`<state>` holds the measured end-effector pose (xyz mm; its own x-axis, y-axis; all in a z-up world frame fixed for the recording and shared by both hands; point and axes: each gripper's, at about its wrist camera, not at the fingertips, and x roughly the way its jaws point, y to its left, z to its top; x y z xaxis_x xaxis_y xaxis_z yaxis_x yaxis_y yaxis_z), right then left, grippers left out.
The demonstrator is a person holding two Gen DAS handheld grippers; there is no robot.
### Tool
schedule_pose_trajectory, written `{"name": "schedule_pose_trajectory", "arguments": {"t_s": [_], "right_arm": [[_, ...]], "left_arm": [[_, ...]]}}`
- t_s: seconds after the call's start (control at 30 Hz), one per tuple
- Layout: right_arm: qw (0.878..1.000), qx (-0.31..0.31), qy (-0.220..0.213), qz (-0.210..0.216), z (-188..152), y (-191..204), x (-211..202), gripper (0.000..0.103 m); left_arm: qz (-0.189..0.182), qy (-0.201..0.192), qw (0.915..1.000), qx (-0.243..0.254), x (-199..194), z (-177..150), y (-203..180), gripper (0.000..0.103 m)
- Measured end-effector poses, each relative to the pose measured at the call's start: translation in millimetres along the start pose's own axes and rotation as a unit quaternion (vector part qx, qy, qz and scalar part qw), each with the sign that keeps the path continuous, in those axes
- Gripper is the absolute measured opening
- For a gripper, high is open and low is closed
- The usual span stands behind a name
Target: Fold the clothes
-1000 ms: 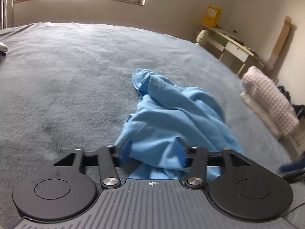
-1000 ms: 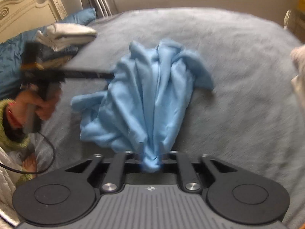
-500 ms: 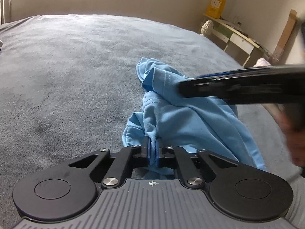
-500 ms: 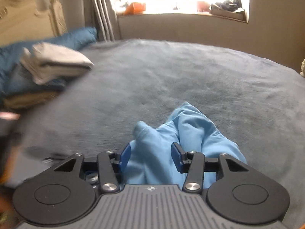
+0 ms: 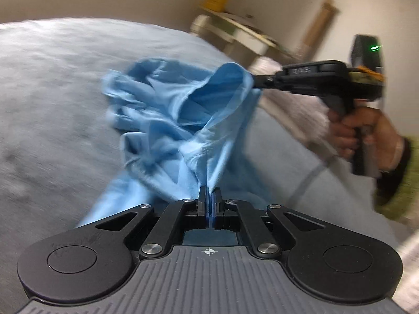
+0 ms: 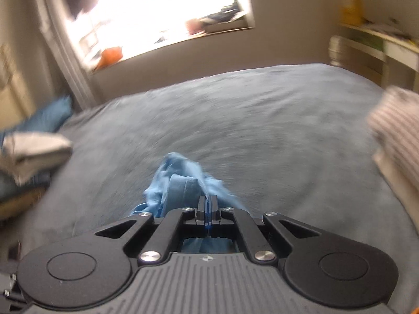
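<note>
A crumpled light-blue garment [image 5: 167, 120] lies on the grey bed [image 5: 52, 91], partly lifted. My left gripper [image 5: 209, 196] is shut on a fold of it at the near edge. In the left wrist view the right gripper [image 5: 255, 81] comes in from the right, held by a hand [image 5: 366, 130], and pinches a raised edge of the cloth. In the right wrist view the right gripper [image 6: 208, 200] is shut on a thin edge of the blue garment [image 6: 180, 180], which bunches just ahead of the fingers.
A folded stack of pale clothes [image 6: 34, 154] and a blue pillow [image 6: 49, 115] sit at the bed's left. A knitted pinkish pile [image 6: 395, 120] lies at the right edge. A white desk [image 5: 246, 36] stands beyond the bed, a bright window [image 6: 162, 13] behind.
Both grippers have closed on the blue garment: the left shut first, the right reopened, shifted and then shut on another edge. The cloth is now pulled up between them.
</note>
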<state>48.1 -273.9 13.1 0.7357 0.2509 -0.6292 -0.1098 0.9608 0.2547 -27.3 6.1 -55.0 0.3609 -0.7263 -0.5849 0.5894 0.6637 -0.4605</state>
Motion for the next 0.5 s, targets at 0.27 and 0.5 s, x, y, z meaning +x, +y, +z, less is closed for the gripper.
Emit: {"name": "schedule_pose_trajectory", "arguments": {"t_s": [0.27,0.5], "right_arm": [[0.995,0.096,0.006,-0.023,-29.8,-59.8,-31.0,0.0],[0.992,0.118,0.001,-0.053,-51.3,-86.8,-34.8,0.0]], "left_arm": [[-0.118,0.057,0.9913,0.005,19.9,-15.0,-35.5,0.001],[-0.089,0.052,0.9945,0.019,3.4,-7.2,-36.7,0.02]]}}
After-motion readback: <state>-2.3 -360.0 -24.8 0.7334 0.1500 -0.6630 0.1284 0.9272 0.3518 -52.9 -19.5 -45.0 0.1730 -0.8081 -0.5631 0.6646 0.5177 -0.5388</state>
